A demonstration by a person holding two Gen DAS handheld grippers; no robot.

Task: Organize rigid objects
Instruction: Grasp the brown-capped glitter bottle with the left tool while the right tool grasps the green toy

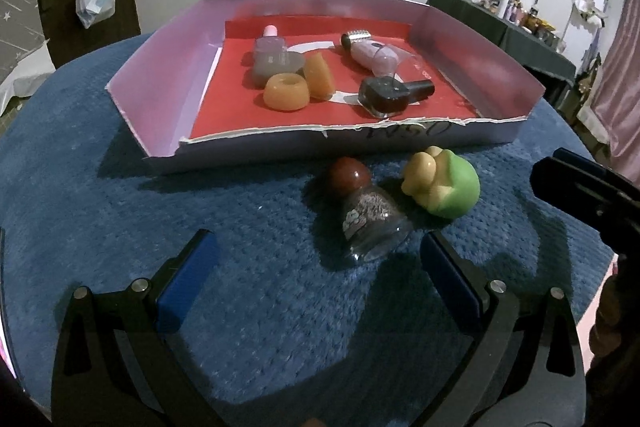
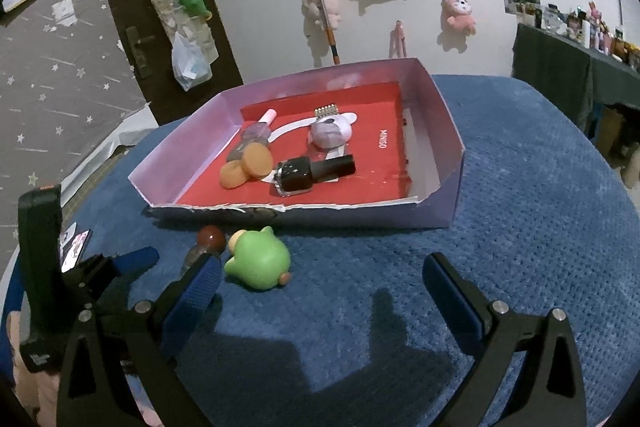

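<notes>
The bottle (image 1: 368, 215) lies on its side at lower centre of the left wrist view, on the blue table (image 1: 160, 219), its brown cap (image 1: 348, 177) pointing at the box (image 1: 280, 155) and the green toy (image 1: 444, 187) just beside it. Our left gripper (image 1: 316, 267) is wide and empty, its right pad close to the bottle's base. We should shift right to straddle the glass body, close gently across it, and keep clear of the toy. Our right gripper (image 2: 320, 287) is wide and empty too, near the toy.
</notes>
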